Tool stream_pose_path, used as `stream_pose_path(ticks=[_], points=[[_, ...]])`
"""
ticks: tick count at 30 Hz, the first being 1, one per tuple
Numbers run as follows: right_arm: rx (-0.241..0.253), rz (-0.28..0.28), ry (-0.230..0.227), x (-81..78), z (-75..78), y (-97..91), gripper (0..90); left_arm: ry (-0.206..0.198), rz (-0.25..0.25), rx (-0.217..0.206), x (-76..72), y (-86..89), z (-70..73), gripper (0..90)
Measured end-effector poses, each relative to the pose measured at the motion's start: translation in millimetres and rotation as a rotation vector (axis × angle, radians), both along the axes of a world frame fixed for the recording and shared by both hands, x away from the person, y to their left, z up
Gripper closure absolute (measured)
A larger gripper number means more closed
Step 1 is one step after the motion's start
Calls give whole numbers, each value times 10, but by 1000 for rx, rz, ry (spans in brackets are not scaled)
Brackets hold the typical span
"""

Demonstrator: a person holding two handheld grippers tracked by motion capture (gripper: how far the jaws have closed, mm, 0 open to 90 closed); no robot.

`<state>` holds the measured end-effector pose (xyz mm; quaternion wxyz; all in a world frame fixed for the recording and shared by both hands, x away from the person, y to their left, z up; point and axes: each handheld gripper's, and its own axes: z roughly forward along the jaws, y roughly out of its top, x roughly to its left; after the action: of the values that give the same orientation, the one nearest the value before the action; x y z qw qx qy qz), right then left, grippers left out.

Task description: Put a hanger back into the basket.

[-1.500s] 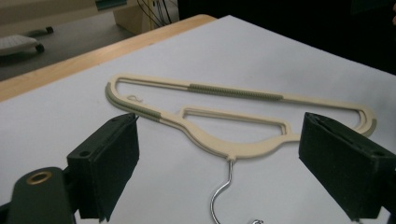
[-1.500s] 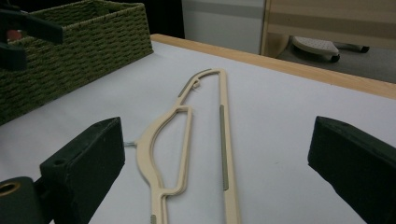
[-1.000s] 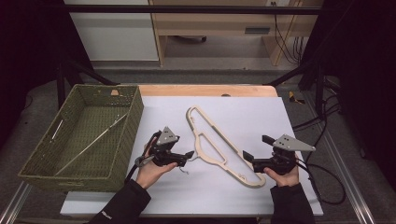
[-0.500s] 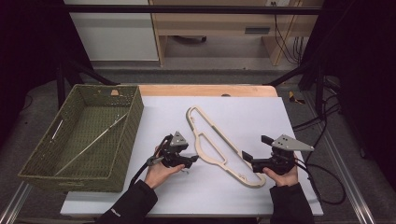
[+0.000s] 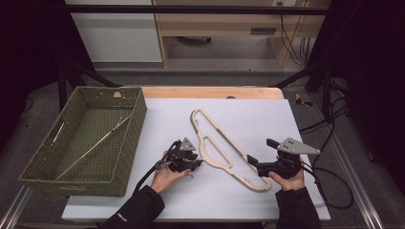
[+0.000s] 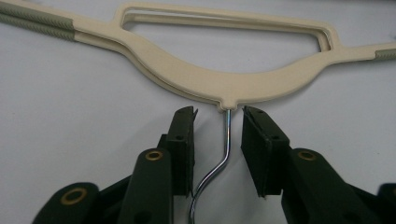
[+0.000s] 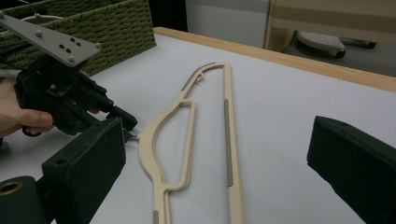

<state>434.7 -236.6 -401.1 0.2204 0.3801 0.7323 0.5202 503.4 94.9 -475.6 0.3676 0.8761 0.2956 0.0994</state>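
The left gripper (image 6: 218, 133) has its two black jaws standing either side of the thin chrome hook wire (image 6: 226, 140) of the cream plastic clothes hanger with grey-green grip strips (image 5: 224, 150); the jaws have just been closing, but a gap shows on each side of the wire, so the pads do not yet press it and nothing is held. The wire runs straight away from this gripper to the small neck at the middle of the hanger's curved back, so the hanger lies directly ahead of the jaws and only a further squeeze seems needed. The hanger lies flat on the white table sheet (image 5: 248, 109), its long axis running diagonally from the middle of the sheet towards the near right corner. The right gripper (image 5: 254, 163) hovers just beside the hanger's near-right end, its jaws spread wide with nothing between them, and is the nearer hand to that end, while the left is nearer the hook. The green woven rectangular basket (image 5: 125, 143) stands at the sheet's left edge, close to the left hand, with thin metal rods (image 5: 95, 145) lying inside. Bare sheet lies open beyond the hanger towards the far edge and the right.
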Motion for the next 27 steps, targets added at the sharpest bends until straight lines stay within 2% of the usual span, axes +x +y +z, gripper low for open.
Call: stream_pose_path(ticks=[7, 12, 21, 27], points=[[1, 1, 3, -2, 1, 1, 48, 6, -6, 2, 0, -2, -2, 784], [-1, 3, 3, 2, -4, 5, 48, 27, -16, 1, 0, -9, 3, 863], [-13, 13, 9, 24, -39, 43, 51, 33, -37, 36, -3, -12, 58, 882], [-18, 28, 18, 34, -63, 80, 52, 21, -43, 22, -39, -14, 155, 883]])
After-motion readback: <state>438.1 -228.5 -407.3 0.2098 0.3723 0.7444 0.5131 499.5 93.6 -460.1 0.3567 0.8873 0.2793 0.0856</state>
